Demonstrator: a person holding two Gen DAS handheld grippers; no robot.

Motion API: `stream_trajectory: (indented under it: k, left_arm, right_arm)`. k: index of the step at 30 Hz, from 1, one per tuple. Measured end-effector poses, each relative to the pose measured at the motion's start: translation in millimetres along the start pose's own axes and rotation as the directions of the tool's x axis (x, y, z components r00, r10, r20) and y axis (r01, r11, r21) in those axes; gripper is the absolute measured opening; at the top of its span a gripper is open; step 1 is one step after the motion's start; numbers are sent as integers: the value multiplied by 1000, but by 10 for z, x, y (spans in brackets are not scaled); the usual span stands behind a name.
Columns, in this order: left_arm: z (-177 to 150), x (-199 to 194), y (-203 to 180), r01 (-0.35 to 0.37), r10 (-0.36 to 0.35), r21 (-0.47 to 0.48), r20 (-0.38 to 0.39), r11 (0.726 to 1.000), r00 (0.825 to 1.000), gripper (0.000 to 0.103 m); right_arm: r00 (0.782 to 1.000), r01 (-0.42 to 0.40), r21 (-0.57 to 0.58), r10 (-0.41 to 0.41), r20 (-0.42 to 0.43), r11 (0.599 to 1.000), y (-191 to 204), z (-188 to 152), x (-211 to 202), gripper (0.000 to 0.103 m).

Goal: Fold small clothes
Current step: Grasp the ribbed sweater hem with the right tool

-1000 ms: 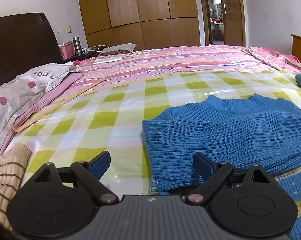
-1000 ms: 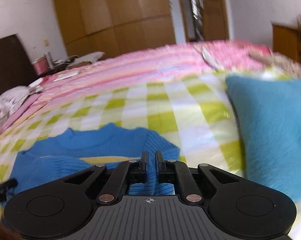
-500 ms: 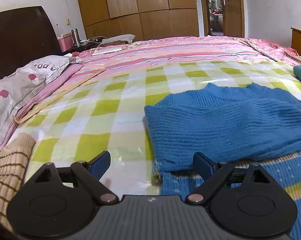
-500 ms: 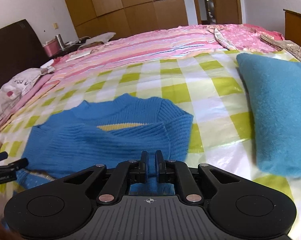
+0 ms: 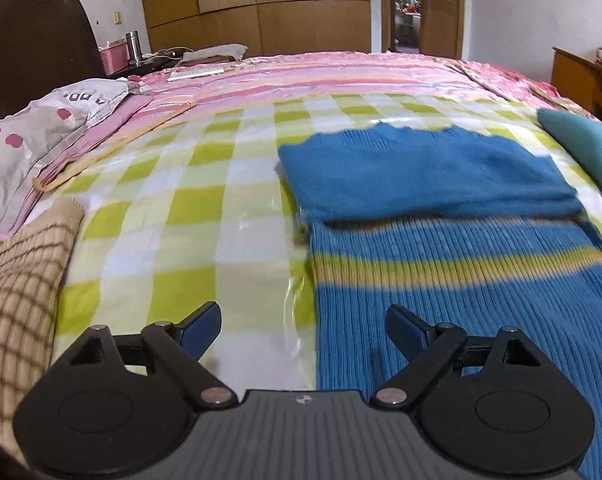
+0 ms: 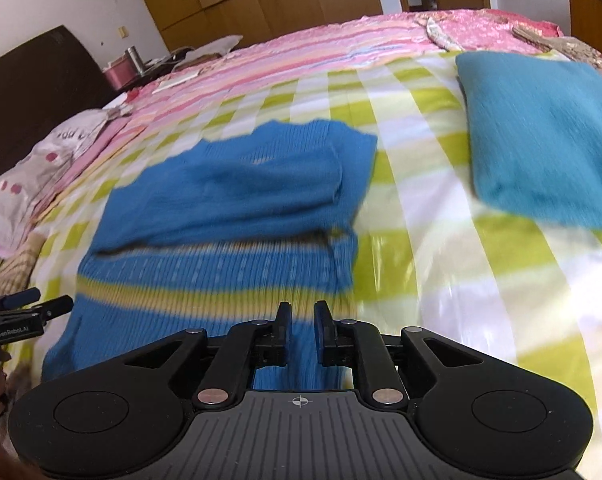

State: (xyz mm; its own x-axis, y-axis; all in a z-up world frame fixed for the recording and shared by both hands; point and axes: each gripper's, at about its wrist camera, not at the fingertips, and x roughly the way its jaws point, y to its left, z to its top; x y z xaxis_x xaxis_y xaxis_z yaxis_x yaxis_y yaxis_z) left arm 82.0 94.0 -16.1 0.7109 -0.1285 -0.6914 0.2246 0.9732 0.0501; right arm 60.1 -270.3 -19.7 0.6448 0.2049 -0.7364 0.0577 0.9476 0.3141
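Note:
A small blue knit sweater (image 5: 441,216) with a yellow stripe lies flat on the green checked sheet (image 5: 205,208), its sleeves folded across the chest. It also shows in the right wrist view (image 6: 229,220). My left gripper (image 5: 303,330) is open and empty, above the sweater's lower left edge. My right gripper (image 6: 301,320) has its jaws a narrow gap apart over the sweater's lower hem, holding nothing. The left gripper also shows at the left edge of the right wrist view (image 6: 25,304).
A folded teal garment (image 6: 541,136) lies to the right of the sweater. A beige checked garment (image 5: 17,292) lies at the left. A grey pillow (image 5: 41,132) and pink quilt (image 5: 341,76) are further back, before a wooden wardrobe (image 5: 253,4).
Both grippers have pulled back toward the sweater's hem and risen. The right gripper's jaws have parted slightly from shut. The sleeves lie folded across the chest.

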Motion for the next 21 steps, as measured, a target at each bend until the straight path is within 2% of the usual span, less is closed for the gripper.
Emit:
stream_trajectory:
  k: [4, 12, 15, 21]
  left_arm:
    - [-196, -207, 30, 44, -44, -13, -24, 999, 999, 94]
    - [-591, -446, 11, 86, -85, 0, -100, 996, 991, 80]
    - [-659, -446, 3, 98, -98, -9, -117, 995, 988, 74]
    - [-680, -487, 1, 99, -100, -9, -115, 995, 988, 73]
  right_arm:
    - [999, -8, -11, 8, -34, 1000, -4, -217, -187, 22]
    - [995, -17, 24, 19, -99, 1000, -54, -589, -424, 27]
    - [994, -27, 50, 32, -108, 998, -71, -689, -507, 31]
    - [989, -13, 53, 20, -148, 999, -43, -832, -574, 34]
